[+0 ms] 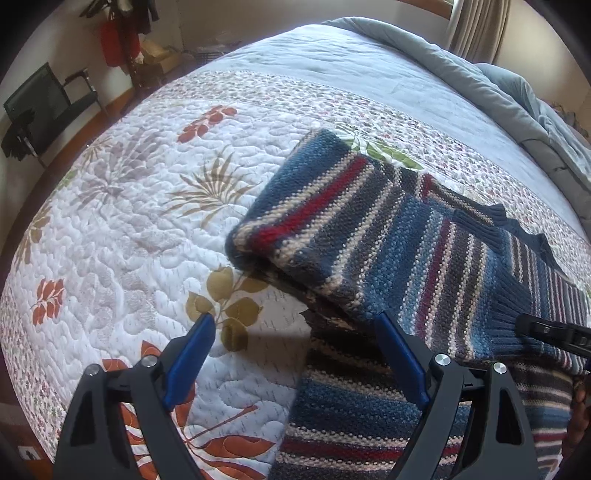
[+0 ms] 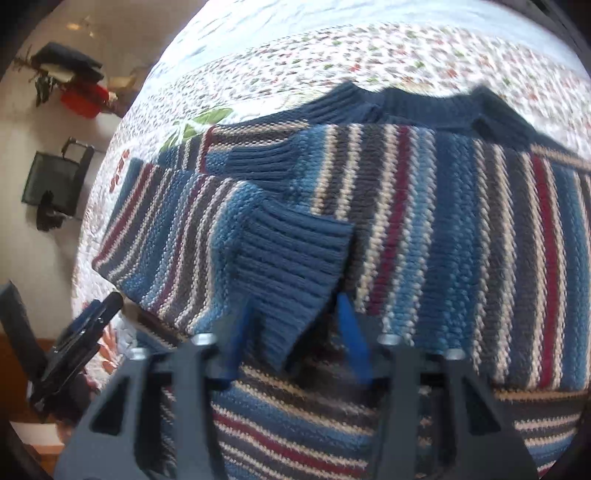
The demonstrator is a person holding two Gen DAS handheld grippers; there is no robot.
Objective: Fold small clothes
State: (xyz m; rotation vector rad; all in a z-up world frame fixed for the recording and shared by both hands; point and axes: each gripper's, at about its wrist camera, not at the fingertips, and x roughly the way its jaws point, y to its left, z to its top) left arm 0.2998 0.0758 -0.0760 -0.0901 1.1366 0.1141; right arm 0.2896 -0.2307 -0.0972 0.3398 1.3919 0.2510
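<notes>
A striped knit sweater [image 1: 369,236] in blue, red, cream and grey lies on the quilted bed cover [image 1: 129,221]. Its sleeve is folded across the body. My left gripper [image 1: 295,321] is open just above the sweater's left edge and holds nothing. In the right wrist view the sweater [image 2: 461,240] fills the frame, with the navy collar [image 2: 406,103] at the far side. My right gripper [image 2: 295,306] is open, its blue fingers [image 2: 351,332] on either side of the ribbed blue sleeve cuff [image 2: 291,269].
The bed cover has leaf prints and a flowered border [image 1: 295,92]. A grey duvet [image 1: 498,92] is bunched at the far right. A dark chair [image 1: 40,107] and a coat stand [image 1: 118,33] stand by the wall beyond the bed's left edge.
</notes>
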